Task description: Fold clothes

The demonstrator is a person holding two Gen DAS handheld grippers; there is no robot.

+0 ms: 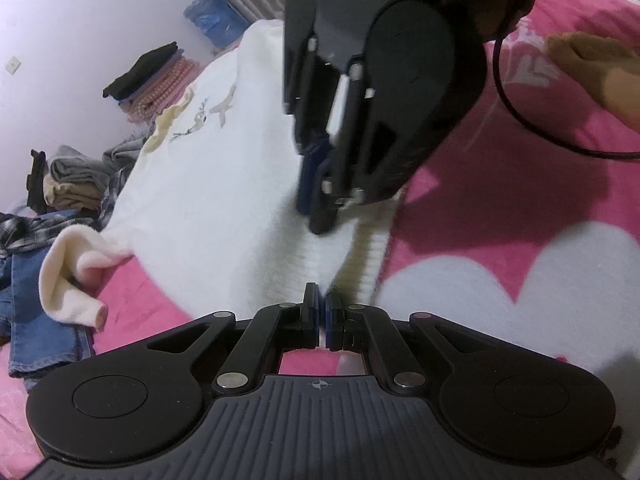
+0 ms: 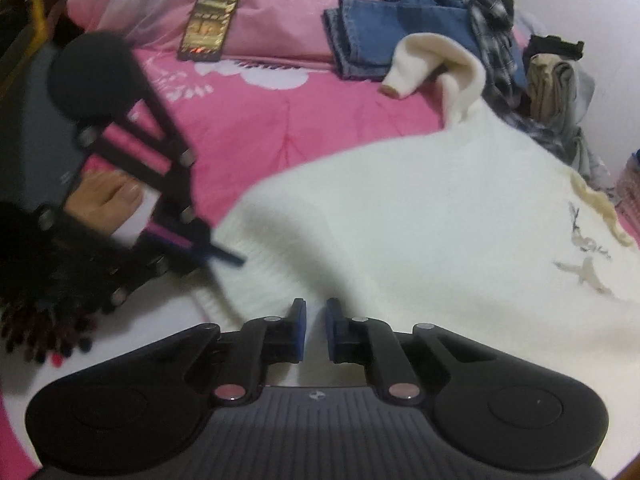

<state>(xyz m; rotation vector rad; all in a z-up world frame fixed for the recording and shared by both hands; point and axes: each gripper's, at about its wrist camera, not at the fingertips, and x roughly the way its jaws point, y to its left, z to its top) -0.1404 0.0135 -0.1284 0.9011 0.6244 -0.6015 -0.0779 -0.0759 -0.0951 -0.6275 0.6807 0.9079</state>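
- The white sweater [image 2: 420, 232] lies spread on the pink blanket [image 2: 280, 120], reindeer print up, so I have a flat base to fold on.
- My left gripper [image 1: 322, 308] is clamped together on the ribbed hem [image 1: 360, 256] at the near edge; I hold it there to keep that corner taut.
- My right gripper [image 2: 316, 312] hangs just above the same hem, its pads [image 2: 300, 320] a narrow gap apart; white knit shows in the gap, but I cannot tell whether they pinch it.
- Both sit close along one edge, I judge, so I can lift the hem evenly.
- One sleeve [image 2: 432, 64] curls loose toward the jeans [image 2: 372, 40], not yet tucked in.
- Folded clothes [image 1: 152, 80] wait stacked by the wall, well apart.
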